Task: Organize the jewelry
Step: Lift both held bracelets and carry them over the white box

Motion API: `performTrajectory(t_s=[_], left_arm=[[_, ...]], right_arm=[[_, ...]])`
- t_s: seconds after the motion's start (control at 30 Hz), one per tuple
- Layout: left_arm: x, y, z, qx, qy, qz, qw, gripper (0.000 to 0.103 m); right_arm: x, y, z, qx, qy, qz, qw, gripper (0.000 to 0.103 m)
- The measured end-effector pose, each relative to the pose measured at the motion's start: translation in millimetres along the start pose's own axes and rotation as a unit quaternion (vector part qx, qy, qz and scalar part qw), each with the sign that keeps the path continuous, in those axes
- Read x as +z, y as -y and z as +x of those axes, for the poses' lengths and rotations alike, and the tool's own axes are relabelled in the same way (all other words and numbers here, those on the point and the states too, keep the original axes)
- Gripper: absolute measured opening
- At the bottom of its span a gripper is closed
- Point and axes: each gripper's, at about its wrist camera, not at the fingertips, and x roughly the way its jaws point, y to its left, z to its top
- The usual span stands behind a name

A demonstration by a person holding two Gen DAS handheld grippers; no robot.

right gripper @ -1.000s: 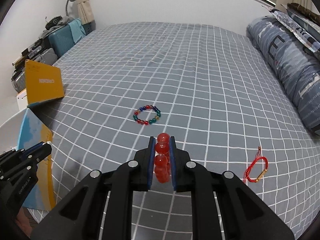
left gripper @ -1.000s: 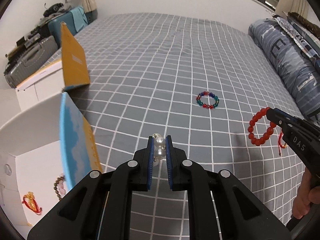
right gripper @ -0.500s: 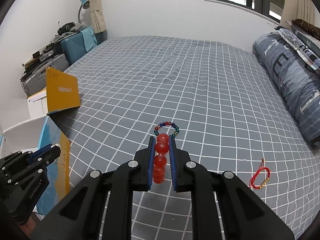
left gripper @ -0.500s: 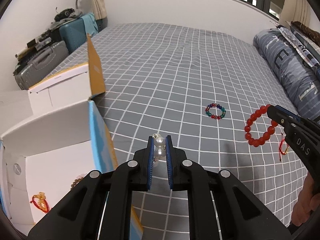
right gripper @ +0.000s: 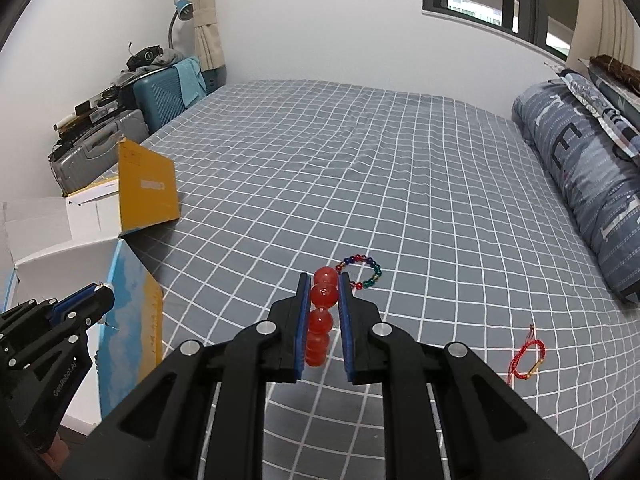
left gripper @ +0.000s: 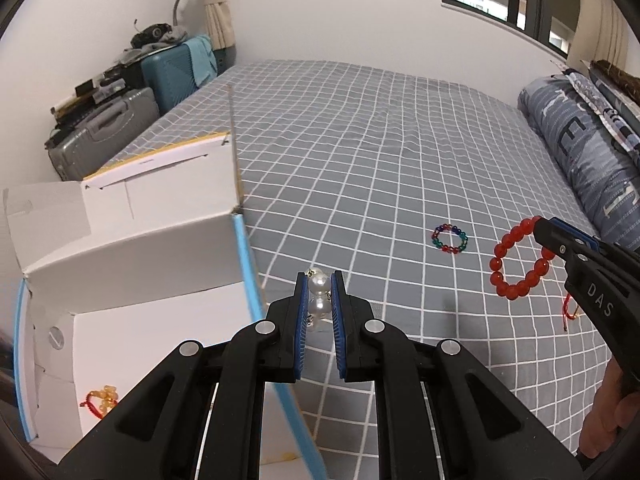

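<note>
My left gripper (left gripper: 319,280) is shut on a white pearl bracelet (left gripper: 319,289), held just right of the open white box (left gripper: 120,248) at the bed's left edge. A yellow-and-red bracelet (left gripper: 100,403) lies inside the box. My right gripper (right gripper: 325,282) is shut on a red bead bracelet (right gripper: 323,295); in the left wrist view that bracelet (left gripper: 516,264) hangs as a ring from the right gripper's tip. A multicoloured bead bracelet (left gripper: 449,237) and a thin red cord bracelet (right gripper: 527,360) lie on the grey checked bedsheet (left gripper: 360,152).
The box's yellow flap (right gripper: 148,186) stands upright and a blue-edged flap (left gripper: 250,280) sits beside my left gripper. Suitcases (left gripper: 104,132) stand beyond the bed on the left. A rolled blue quilt (right gripper: 580,168) lies along the right side. A person's hand (left gripper: 604,412) holds the right gripper.
Both grippers have risen and drawn back, each still holding its bracelet. The box now shows more of its inside, and the multicoloured bracelet sits farther away in both views.
</note>
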Motion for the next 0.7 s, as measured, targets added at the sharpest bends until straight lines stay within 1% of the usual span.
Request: performTrajectory(t_s=[0.4, 0.57, 0.7], left_arm=[[-1, -35, -22, 0.017, 0.014, -0.016, 0.9996, 0.011], [0, -54, -29, 0.028, 0.016, -0.026, 0.9991, 0.011], [-4, -63, -34, 0.034, 0.017, -0.032, 0.9988, 0.011]], right_arm=[[3, -40, -21, 0.011, 0.015, -0.021, 1.0, 0.013], [4, -57, -30, 0.017, 0.023, -0.031, 0.999, 0.013], [5, -75, -35, 0.024, 0.028, -0.041, 0.998, 0.013]])
